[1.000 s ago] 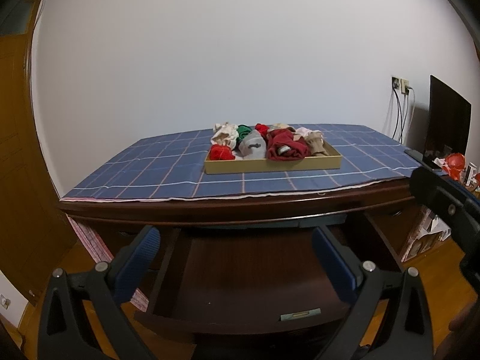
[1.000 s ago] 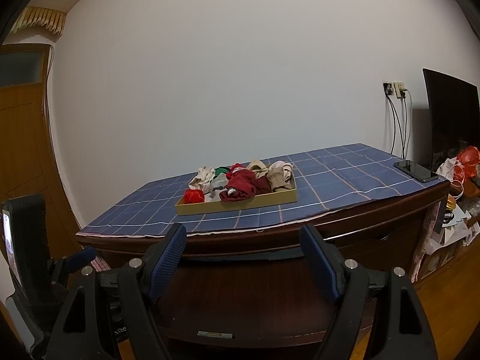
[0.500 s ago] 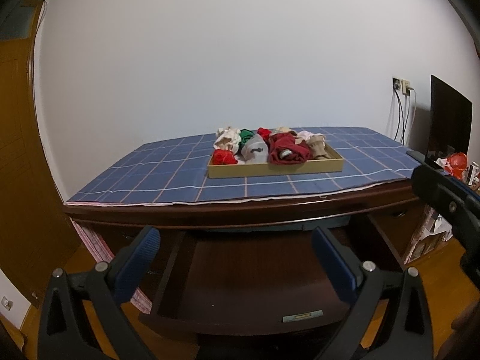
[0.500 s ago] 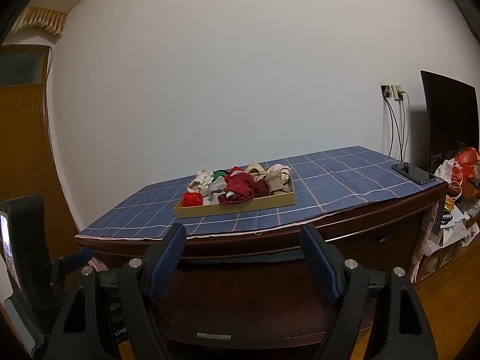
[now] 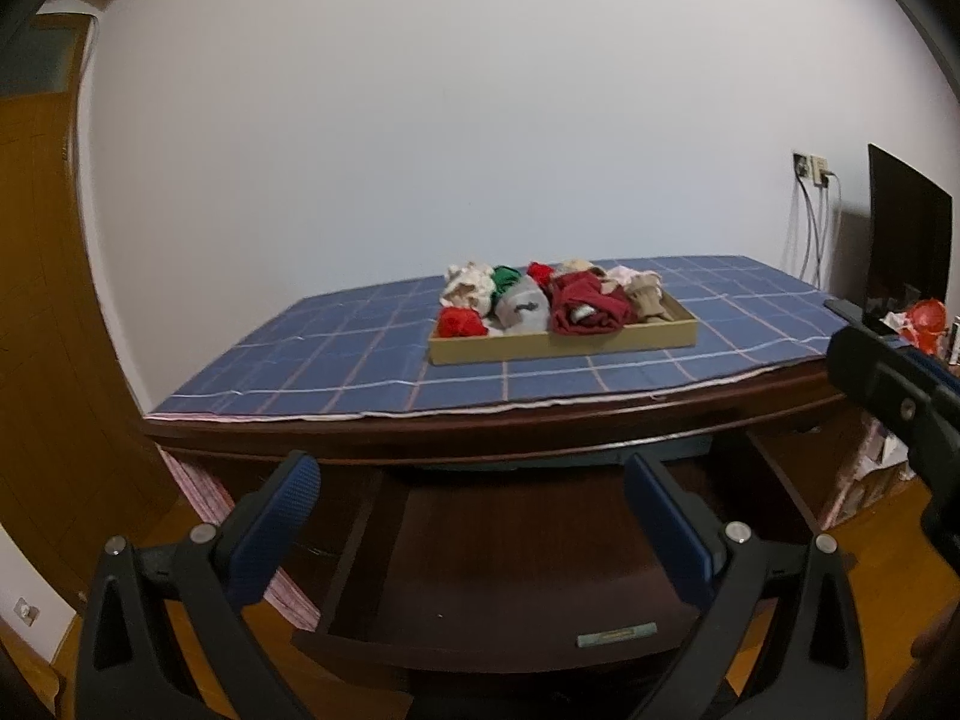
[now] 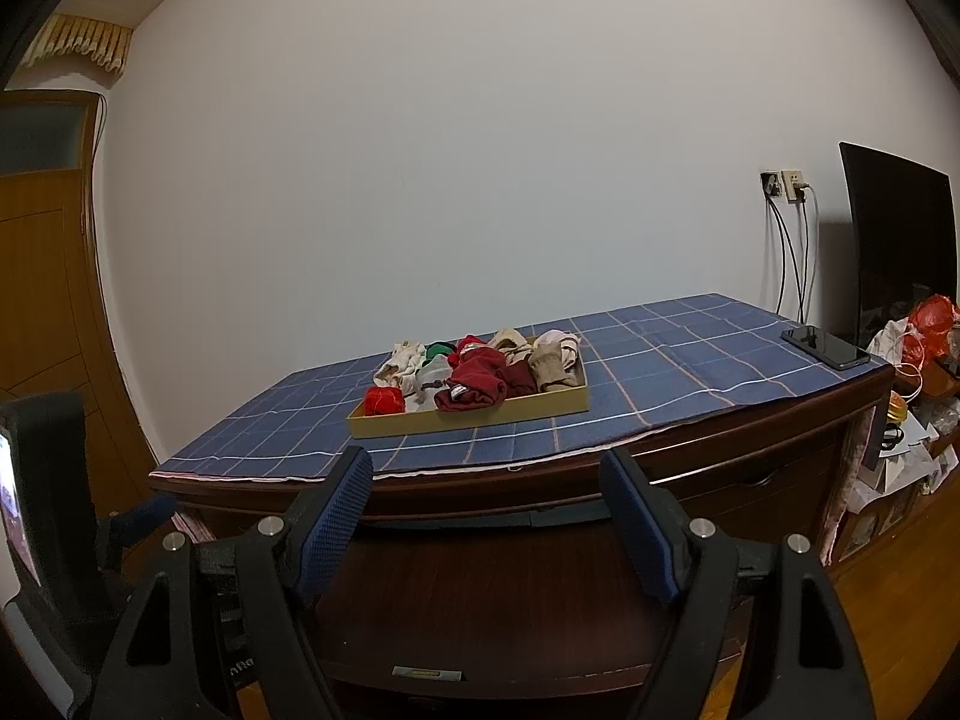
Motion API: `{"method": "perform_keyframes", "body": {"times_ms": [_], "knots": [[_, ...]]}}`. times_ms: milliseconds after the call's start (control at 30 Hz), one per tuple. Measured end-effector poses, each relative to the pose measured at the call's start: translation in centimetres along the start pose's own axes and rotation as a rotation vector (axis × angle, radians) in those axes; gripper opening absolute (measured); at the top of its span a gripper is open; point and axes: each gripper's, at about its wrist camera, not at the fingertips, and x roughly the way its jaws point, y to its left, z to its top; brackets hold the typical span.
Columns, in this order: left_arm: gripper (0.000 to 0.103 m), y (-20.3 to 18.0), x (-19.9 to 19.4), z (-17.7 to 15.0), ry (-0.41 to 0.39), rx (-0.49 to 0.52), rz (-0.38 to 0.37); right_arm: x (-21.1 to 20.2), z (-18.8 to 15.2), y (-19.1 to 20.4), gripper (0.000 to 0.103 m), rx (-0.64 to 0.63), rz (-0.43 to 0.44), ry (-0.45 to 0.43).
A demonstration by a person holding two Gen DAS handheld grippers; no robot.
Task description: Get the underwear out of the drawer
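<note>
A shallow tan tray [image 5: 564, 343] [image 6: 480, 417] on the desk's blue checked cloth holds a pile of underwear: dark red [image 5: 585, 303] [image 6: 480, 381], bright red, green, grey, cream and beige pieces. Below the desktop a dark wooden drawer [image 5: 510, 576] [image 6: 498, 612] stands pulled out; its visible floor looks bare. My left gripper [image 5: 471, 525] is open and empty over the drawer. My right gripper [image 6: 489, 519] is open and empty, in front of the desk edge above the drawer. The right gripper's body shows at the right of the left wrist view [image 5: 900, 414].
A black phone [image 6: 825, 348] lies at the desk's right end. A dark monitor [image 6: 897, 252] and cluttered bags [image 6: 924, 330] stand to the right. Cables hang from a wall socket [image 6: 786, 186]. A wooden door [image 5: 36, 300] is on the left.
Both grippers have drawn slightly back and lower from the desk, so the tray sits a little farther off. Both stay open and empty.
</note>
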Motion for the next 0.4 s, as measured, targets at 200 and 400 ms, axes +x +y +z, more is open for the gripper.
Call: {"method": "perform_keyframes", "body": {"times_ms": [200,400], "knots": [[0.103,0.5,-0.02,-0.05,0.006,-0.025,-0.033,0.1,0.05,-0.06,0.08,0.005,0.0,0.005],[0.103,0.81,0.2,0.08,0.011,-0.037,-0.028,0.21,0.18,-0.29,0.08,0.012,-0.002,0.009]]}}
